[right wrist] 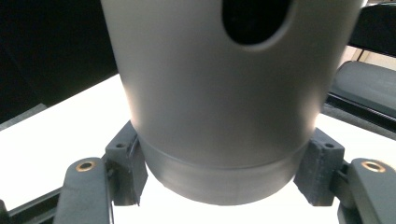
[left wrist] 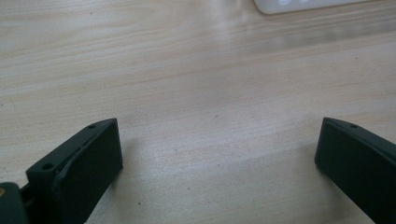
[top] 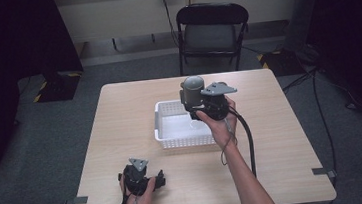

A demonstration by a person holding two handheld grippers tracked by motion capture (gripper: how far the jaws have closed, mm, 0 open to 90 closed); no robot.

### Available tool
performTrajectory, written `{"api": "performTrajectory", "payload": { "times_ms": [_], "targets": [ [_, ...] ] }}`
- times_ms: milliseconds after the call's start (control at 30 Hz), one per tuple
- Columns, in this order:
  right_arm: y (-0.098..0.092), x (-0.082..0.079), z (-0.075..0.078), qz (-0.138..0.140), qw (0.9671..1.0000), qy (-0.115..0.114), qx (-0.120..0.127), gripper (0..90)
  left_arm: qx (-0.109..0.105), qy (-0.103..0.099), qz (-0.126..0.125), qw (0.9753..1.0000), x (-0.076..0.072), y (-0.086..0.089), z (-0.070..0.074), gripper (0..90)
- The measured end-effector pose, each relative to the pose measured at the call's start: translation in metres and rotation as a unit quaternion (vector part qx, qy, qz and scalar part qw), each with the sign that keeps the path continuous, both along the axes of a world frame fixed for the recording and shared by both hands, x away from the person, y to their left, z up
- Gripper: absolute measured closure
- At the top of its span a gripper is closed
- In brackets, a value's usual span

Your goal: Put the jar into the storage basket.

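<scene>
We are seeing a pale wood-grain table [top: 123, 152] with fine streaks running across it. At its middle, a white basket [top: 168, 133] is showing a grid of small holes in its walls. Above the basket, a matte grey cup [top: 192, 90] with a dark oval opening is sitting between the black jaws of the right gripper [top: 197, 105]. Nearer the table's front edge, the left gripper [top: 160, 180] is showing black, topped by a grey plate. Beyond the table, a black chair [top: 212, 28] is standing on grey carpet.
</scene>
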State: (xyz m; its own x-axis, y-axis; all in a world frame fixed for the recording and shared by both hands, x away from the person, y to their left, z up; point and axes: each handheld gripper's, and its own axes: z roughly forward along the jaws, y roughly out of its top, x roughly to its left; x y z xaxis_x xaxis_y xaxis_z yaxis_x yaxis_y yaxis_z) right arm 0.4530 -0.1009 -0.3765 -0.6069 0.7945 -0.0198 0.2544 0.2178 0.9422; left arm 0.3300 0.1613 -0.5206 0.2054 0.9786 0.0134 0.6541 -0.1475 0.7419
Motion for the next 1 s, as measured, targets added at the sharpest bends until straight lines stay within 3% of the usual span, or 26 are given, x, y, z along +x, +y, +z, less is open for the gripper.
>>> {"api": "performTrajectory", "payload": {
  "times_ms": [333,1000],
  "targets": [
    [0.007,0.013,-0.016,-0.007,0.9999,0.008,-0.003,31.2,0.0,-0.001,-0.001,1.0,0.0,0.0,0.0,0.2],
    [0.009,0.023,-0.058,-0.023,0.9991,0.035,-0.005,31.2,0.0,0.0,-0.001,1.0,0.0,0.0,0.0,0.2]
  ]
}}
